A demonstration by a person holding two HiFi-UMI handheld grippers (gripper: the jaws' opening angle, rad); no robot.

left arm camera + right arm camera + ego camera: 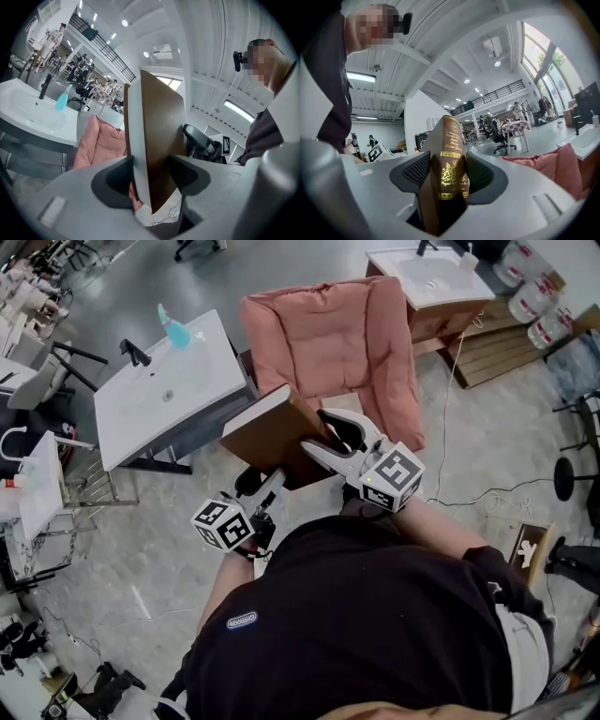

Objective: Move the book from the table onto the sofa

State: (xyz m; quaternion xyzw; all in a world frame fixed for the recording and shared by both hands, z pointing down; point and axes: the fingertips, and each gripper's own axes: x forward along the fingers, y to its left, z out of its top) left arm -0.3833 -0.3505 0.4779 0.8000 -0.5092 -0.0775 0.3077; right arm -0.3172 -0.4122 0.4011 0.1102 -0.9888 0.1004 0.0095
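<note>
A brown hardcover book (267, 432) is held in the air on edge, tilted, just in front of the pink cushioned sofa (337, 343). My left gripper (262, 488) is shut on its near lower edge; in the left gripper view the white page block and brown cover (159, 131) sit between the jaws of my left gripper (150, 176), with the sofa (101, 140) behind. My right gripper (333, 437) is shut on the spine side. The gold-printed spine (451, 140) fills the gap between the jaws of my right gripper (449, 176).
A white sink counter (169, 381) with a blue bottle (175, 331) stands left of the sofa. A second sink unit (431, 277) and a wooden pallet (497, 343) are at the right back. A cable (469, 493) runs across the grey floor.
</note>
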